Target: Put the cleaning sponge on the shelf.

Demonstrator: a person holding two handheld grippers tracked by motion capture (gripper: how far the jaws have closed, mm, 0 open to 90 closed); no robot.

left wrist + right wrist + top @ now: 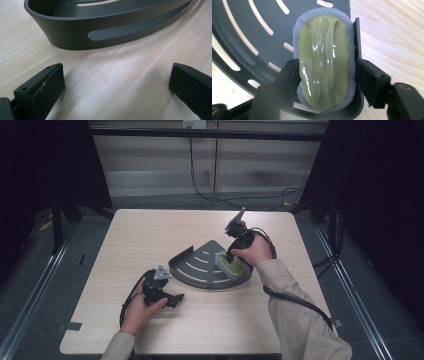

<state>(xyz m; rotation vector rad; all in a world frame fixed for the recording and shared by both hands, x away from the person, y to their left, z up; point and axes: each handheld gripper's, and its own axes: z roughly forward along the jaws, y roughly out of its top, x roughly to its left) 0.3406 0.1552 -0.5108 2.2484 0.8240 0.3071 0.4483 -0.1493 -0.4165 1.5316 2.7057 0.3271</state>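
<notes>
Scrubber point(325, 60), olive-green grip on a grey pad, lies flat in the dark slotted corner tray point(244, 32), against the tray's straight wall on the side toward the person's right. Right gripper point(325, 82) straddles it from above; jaws released, one on each side of the pad, not pressing it. Left gripper point(117, 87) rests on the wooden table point(120, 75) just short of the tray's curved front, jaws spread wide, nothing between them. Beyond the table, cables trail across the floor.

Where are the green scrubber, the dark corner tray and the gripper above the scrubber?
scrubber point(325, 57), right gripper view, its glossy green handle.
corner tray point(75, 37), left gripper view, its curved outer wall.
right gripper point(325, 75), right gripper view, between its jaws.
</notes>
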